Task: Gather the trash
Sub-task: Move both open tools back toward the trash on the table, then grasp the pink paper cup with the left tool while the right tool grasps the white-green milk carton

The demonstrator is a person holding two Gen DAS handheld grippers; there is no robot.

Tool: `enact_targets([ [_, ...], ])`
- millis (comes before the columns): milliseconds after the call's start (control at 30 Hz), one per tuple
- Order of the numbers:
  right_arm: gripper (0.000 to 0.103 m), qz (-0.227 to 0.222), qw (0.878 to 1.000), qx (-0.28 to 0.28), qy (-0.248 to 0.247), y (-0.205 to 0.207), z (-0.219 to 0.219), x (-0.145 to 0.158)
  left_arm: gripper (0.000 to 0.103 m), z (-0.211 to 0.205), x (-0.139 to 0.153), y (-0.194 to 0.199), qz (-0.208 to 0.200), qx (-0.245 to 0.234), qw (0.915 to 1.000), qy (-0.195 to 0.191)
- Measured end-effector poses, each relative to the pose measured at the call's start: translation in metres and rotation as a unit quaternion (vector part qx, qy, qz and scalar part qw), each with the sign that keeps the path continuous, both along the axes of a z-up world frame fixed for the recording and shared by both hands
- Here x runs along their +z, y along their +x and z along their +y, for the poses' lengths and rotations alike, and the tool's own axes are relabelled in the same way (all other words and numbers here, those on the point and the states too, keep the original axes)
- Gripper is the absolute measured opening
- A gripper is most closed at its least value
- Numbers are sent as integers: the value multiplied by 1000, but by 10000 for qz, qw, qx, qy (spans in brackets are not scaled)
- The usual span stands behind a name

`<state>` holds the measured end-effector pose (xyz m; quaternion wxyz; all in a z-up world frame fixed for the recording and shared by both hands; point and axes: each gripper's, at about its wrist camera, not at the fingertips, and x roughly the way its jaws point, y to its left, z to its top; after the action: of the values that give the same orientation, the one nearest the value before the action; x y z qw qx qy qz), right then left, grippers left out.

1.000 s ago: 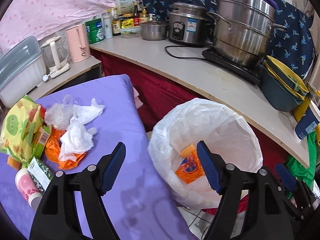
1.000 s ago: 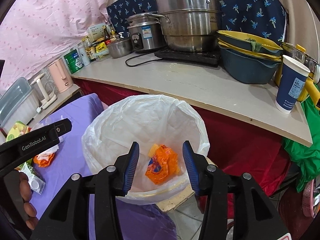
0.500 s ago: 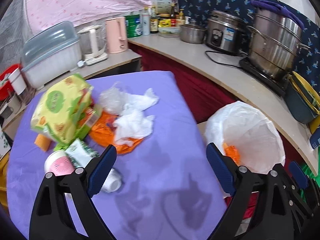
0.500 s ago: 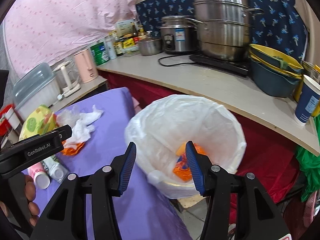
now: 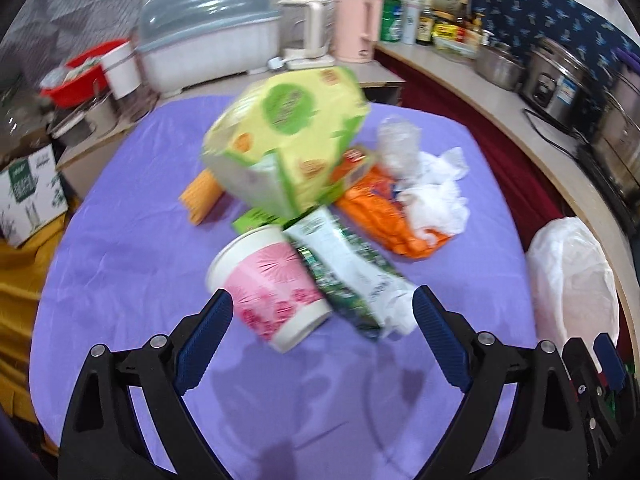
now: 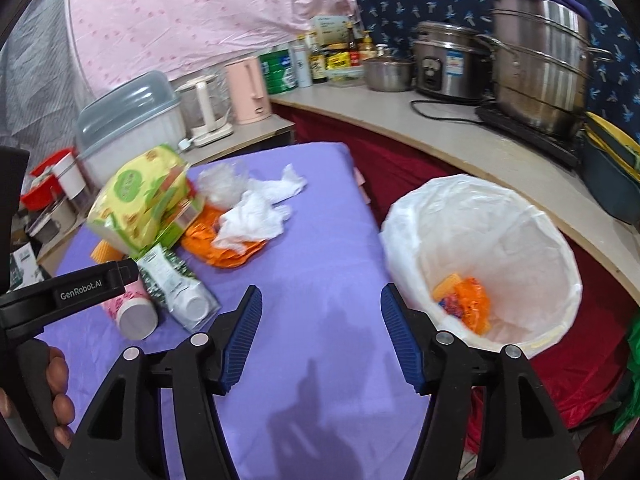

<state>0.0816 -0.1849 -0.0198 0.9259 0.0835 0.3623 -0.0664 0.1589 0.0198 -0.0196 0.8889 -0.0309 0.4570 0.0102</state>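
Trash lies in a pile on the purple table [image 5: 120, 280]: a pink paper cup [image 5: 272, 288] on its side, a green-white pouch [image 5: 352, 276], a yellow-green snack bag [image 5: 288, 136], an orange wrapper [image 5: 384, 216] and white crumpled tissue [image 5: 436, 200]. My left gripper [image 5: 320, 320] is open, just in front of the cup and pouch. My right gripper [image 6: 322, 320] is open and empty above the table's near edge. The white-lined trash bin [image 6: 480, 216] stands to the table's right, with orange wrappers [image 6: 468, 304] inside. The pile also shows in the right wrist view [image 6: 240, 220].
A curved counter [image 6: 460, 144] behind the bin carries steel pots [image 6: 536, 64], a rice cooker, bottles and a pink kettle [image 6: 248, 88]. A lidded plastic box [image 5: 208, 52] and a red basin stand at the far left. A cardboard box [image 5: 28, 196] sits left of the table.
Both grippers swung left from over the bin toward the table. The left one now faces the trash pile close up, opened wider. The right gripper also opened wider.
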Motion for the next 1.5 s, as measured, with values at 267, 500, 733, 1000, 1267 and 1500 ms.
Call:
enact_targets([
  [267,60,257,9984,498,35,22,44,-25,87,43,-22,5,377,445,9980,-225],
  [500,60,415,9964,739,42,42,65,-38,87,45,-39,24,645,503,9953,-521],
  [733,60,498,9952,838,84,58,73,-44,87,52,-64,39,994,578,9922,-479],
  [1000,64,564,9928,1046,139,73,88,-54,70,88,-78,34,1165,838,9886,-466],
  [1267,67,581,9896,1290,270,92,103,-60,62,91,-78,34,1030,677,9914,-450],
  [1500,71,561,9851,1564,446,104,113,-68,61,91,-78,41,951,487,9934,-413],
])
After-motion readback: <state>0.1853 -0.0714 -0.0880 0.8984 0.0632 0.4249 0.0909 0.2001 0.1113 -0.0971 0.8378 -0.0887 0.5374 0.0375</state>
